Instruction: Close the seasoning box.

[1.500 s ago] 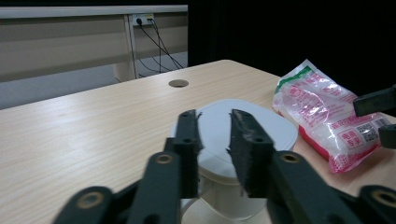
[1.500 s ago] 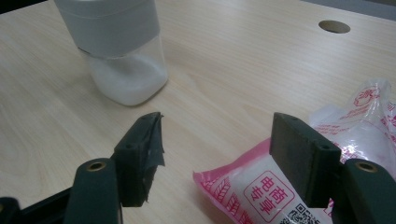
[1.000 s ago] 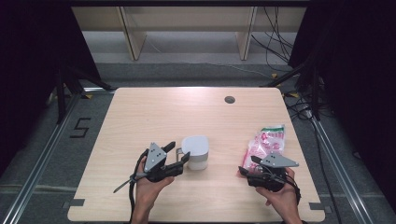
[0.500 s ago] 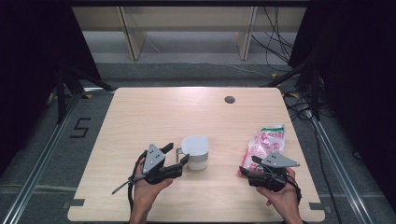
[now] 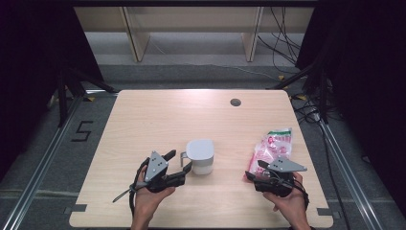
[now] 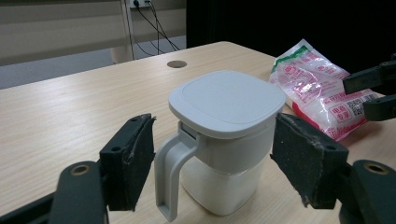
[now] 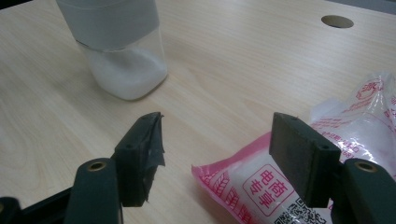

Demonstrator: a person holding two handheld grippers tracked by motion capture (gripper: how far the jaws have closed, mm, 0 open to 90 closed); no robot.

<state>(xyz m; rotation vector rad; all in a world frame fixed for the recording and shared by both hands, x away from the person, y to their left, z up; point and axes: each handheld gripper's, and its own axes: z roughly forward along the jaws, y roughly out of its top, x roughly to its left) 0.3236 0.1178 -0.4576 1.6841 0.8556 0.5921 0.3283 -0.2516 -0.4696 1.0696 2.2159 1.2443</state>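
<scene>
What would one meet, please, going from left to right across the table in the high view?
Left gripper → lidded white jug → right gripper → pink packet, whose near end lies by that gripper.

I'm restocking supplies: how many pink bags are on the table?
1. The pink bag lies near the table's right edge, just ahead of the right claw; nothing suggests another is hidden.

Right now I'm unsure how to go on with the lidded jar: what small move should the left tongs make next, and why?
Probably close the left tongs on the jar. Their jaws have just been opening and now stand either side of it, pads apart from its walls, lid on, handle toward the camera. The right tongs hang open over the pink bag.
</scene>
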